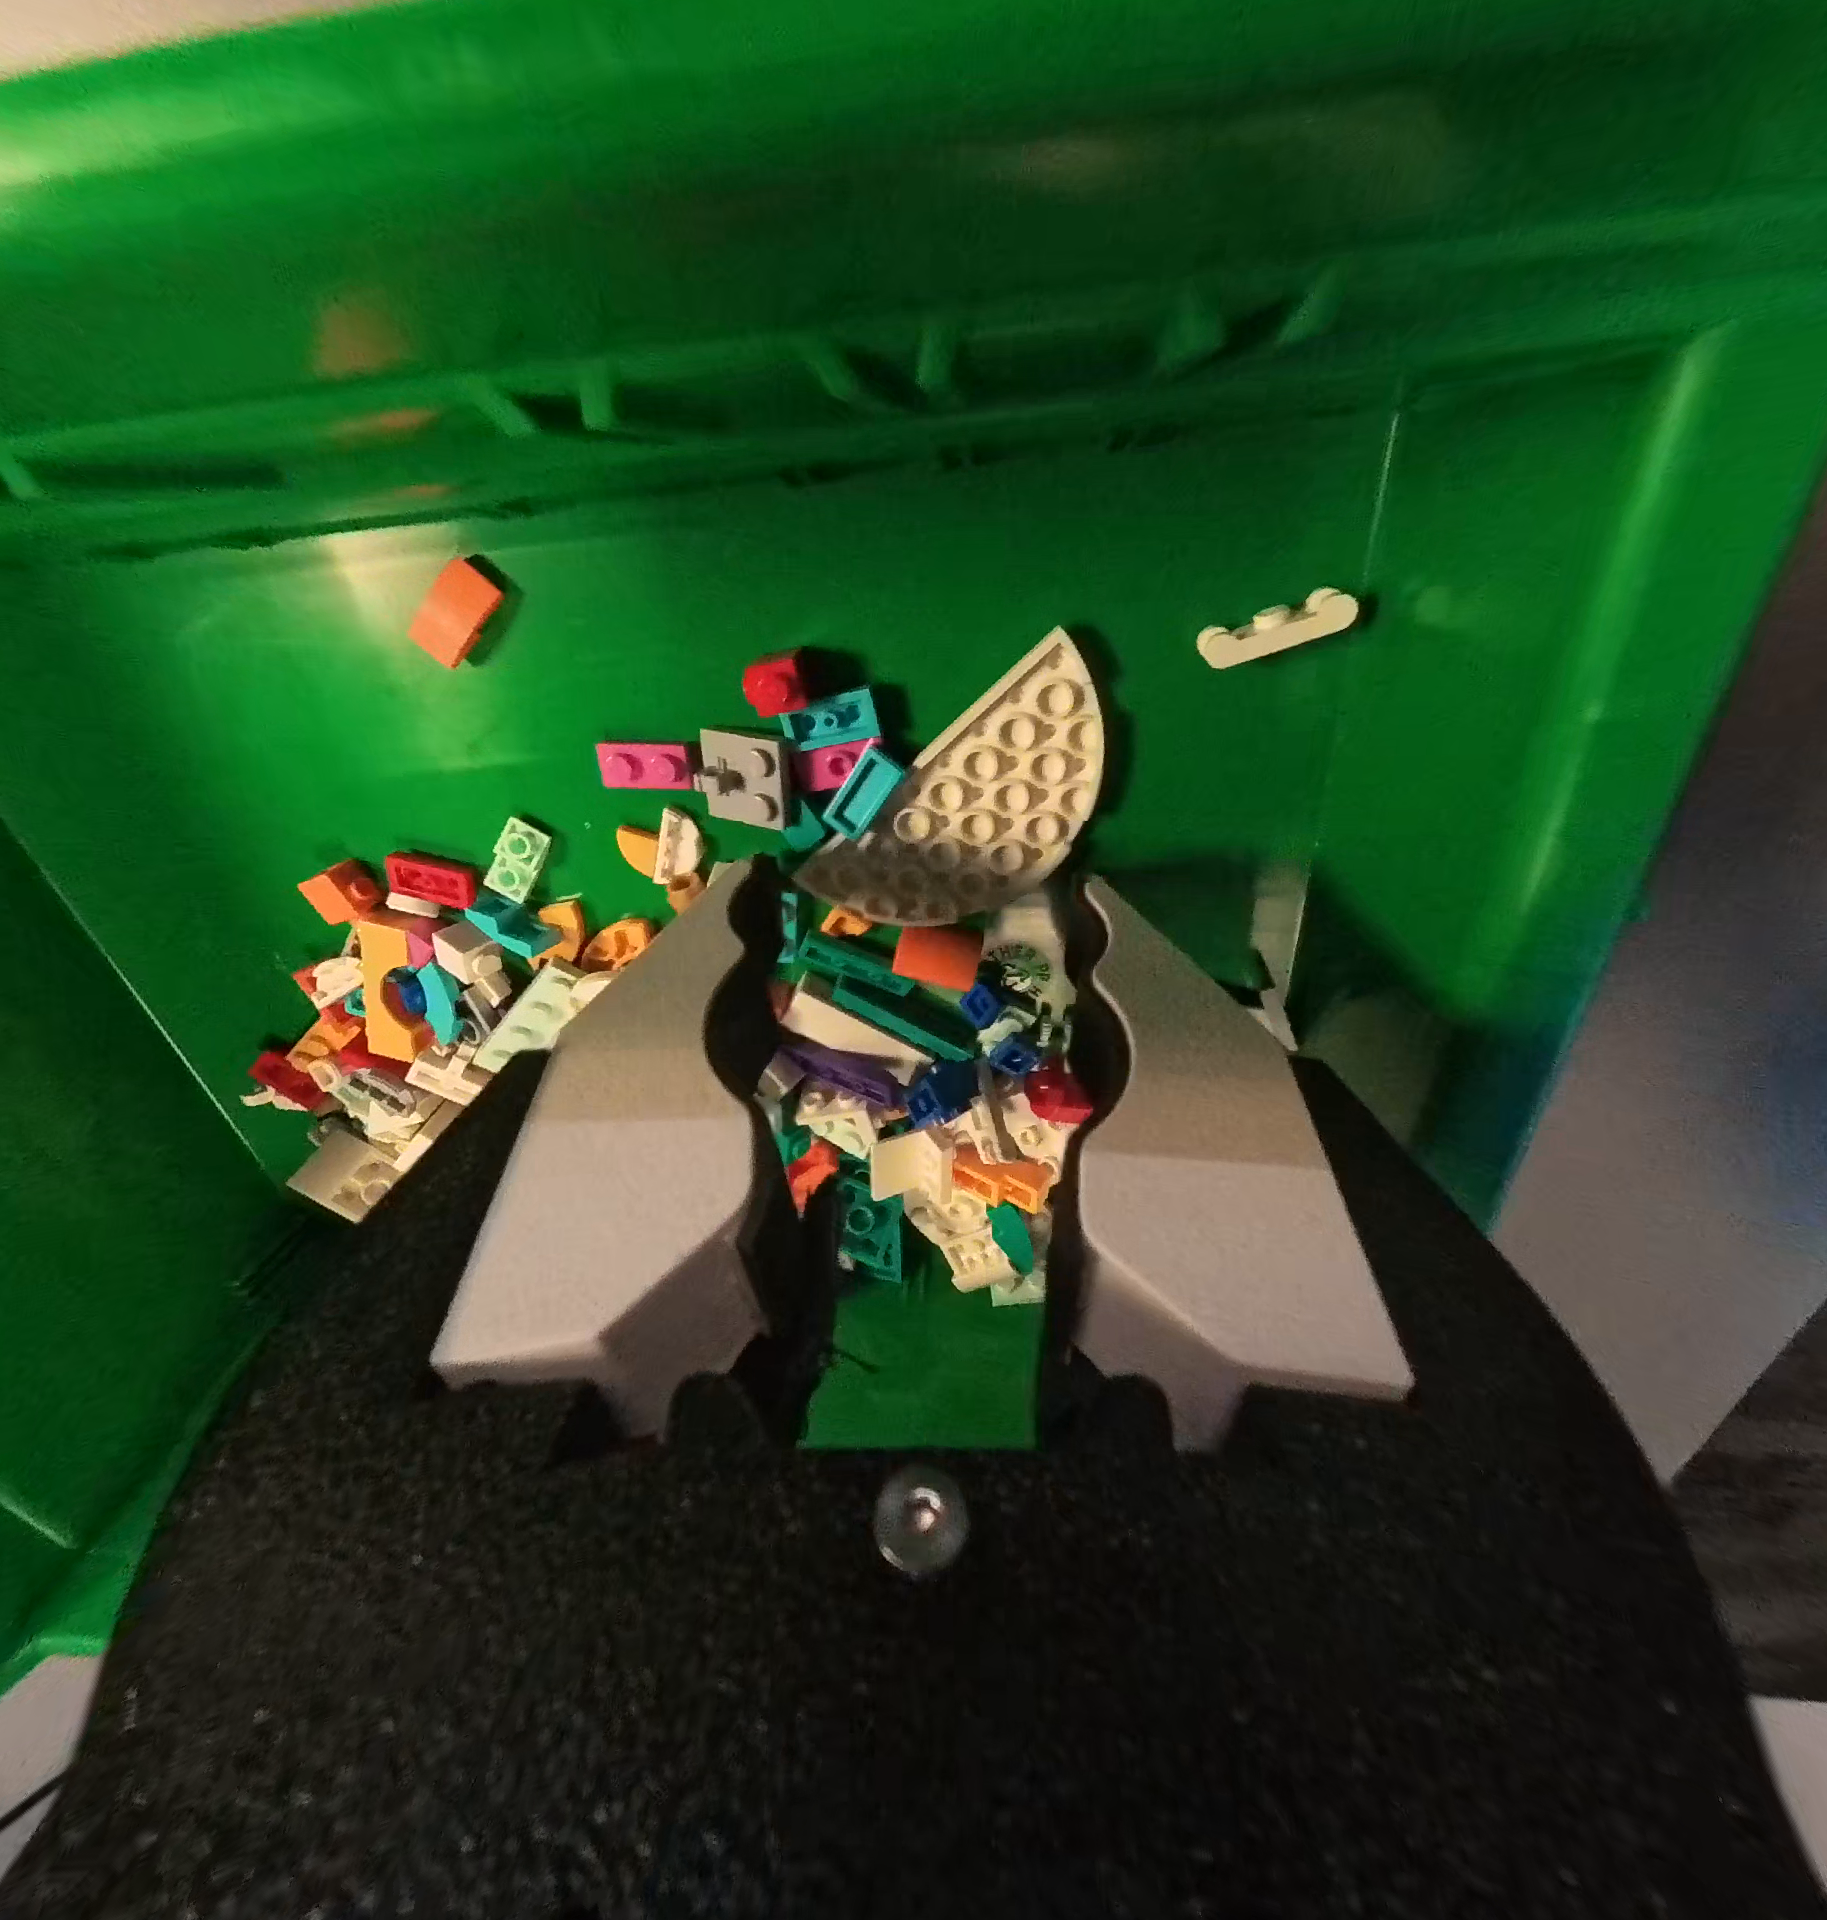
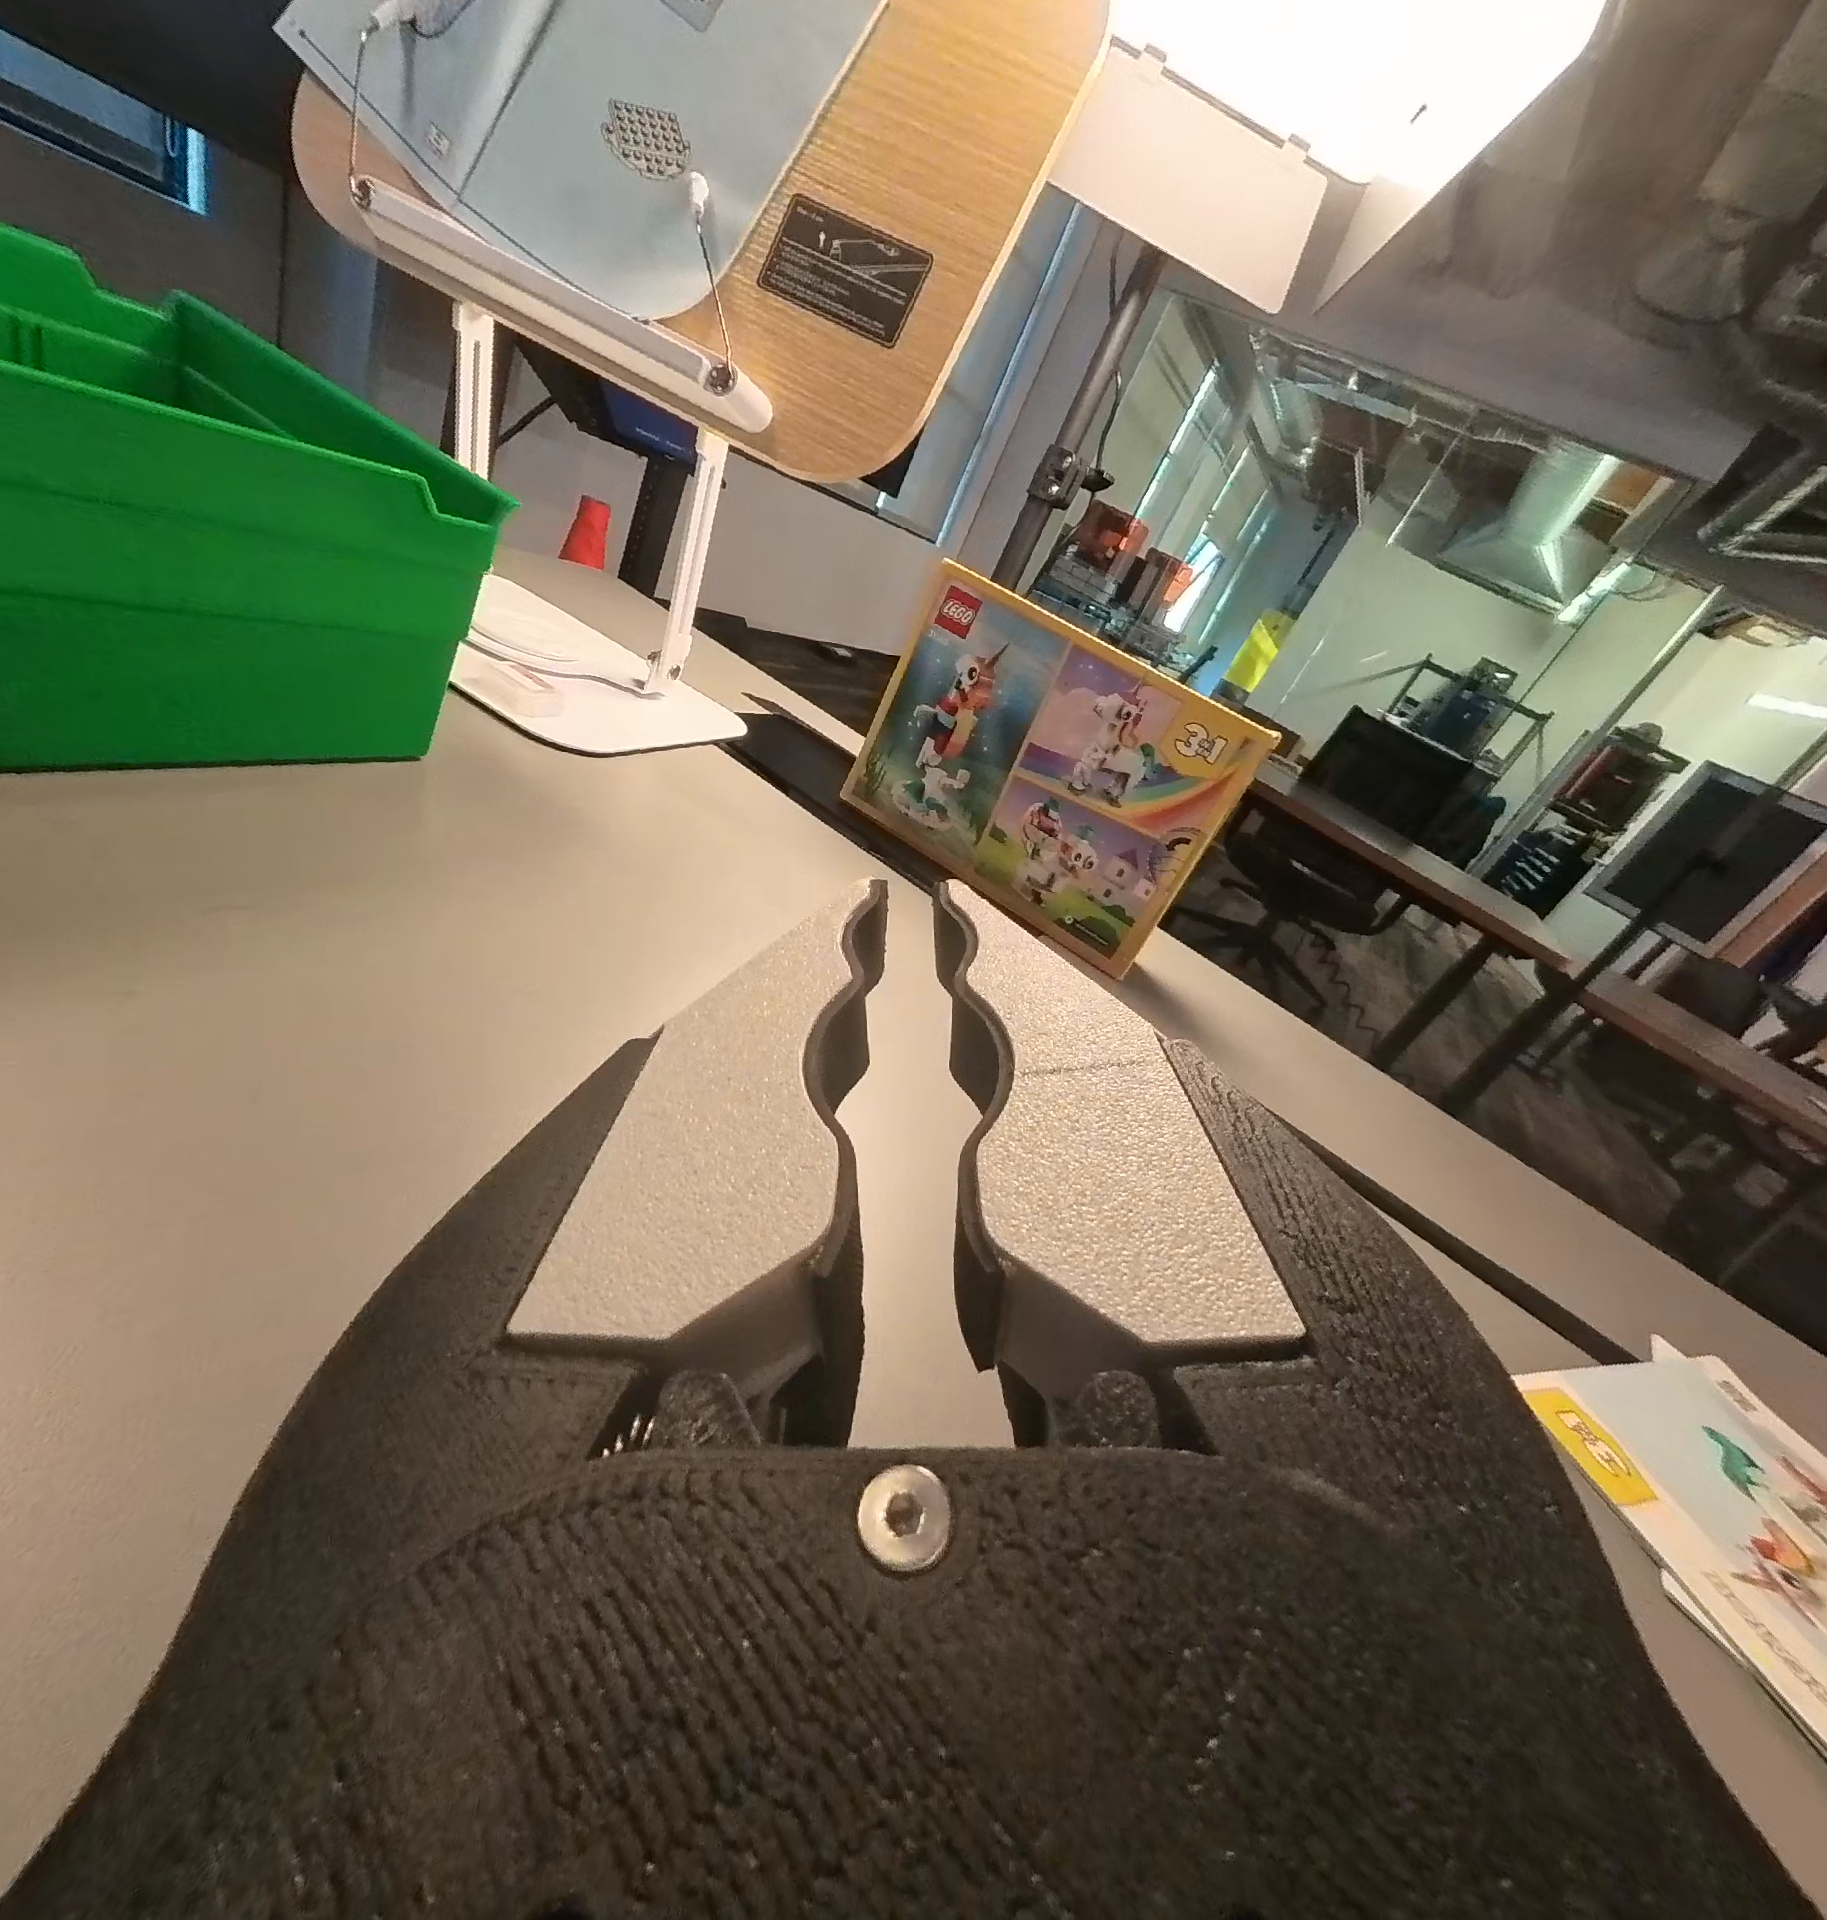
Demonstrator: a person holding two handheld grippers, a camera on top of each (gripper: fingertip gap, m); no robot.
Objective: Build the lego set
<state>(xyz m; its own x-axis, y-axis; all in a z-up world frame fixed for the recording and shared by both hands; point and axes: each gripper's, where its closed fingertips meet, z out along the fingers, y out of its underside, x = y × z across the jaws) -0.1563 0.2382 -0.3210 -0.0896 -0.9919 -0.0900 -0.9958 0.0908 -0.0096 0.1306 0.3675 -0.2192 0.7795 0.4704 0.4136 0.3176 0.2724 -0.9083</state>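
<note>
My left gripper (image 1: 914, 878) is open and points down into a green bin (image 1: 265, 675), over a heap of small mixed-colour lego pieces (image 1: 919, 1091). A tan half-round studded plate (image 1: 992, 790) leans tilted on the heap, its lower edge between my fingertips; I cannot tell whether they touch it. A second heap (image 1: 421, 987) lies to the left. My right gripper (image 2: 911, 899) rests low over the grey table (image 2: 265, 987), jaws nearly together with a thin gap, holding nothing.
A loose orange brick (image 1: 457, 613) and a cream plate (image 1: 1278, 629) lie on the bin floor. In the right wrist view, the green bin (image 2: 192, 582) is at the left, a stand with a manual (image 2: 618, 239) behind it, the lego box (image 2: 1054, 769) ahead, and booklets (image 2: 1740, 1538) at the right. My right fingertips sit around 35 cm from my left ones. It is some 7 cm from my left tips to the loose orange brick (image 1: 457, 613).
</note>
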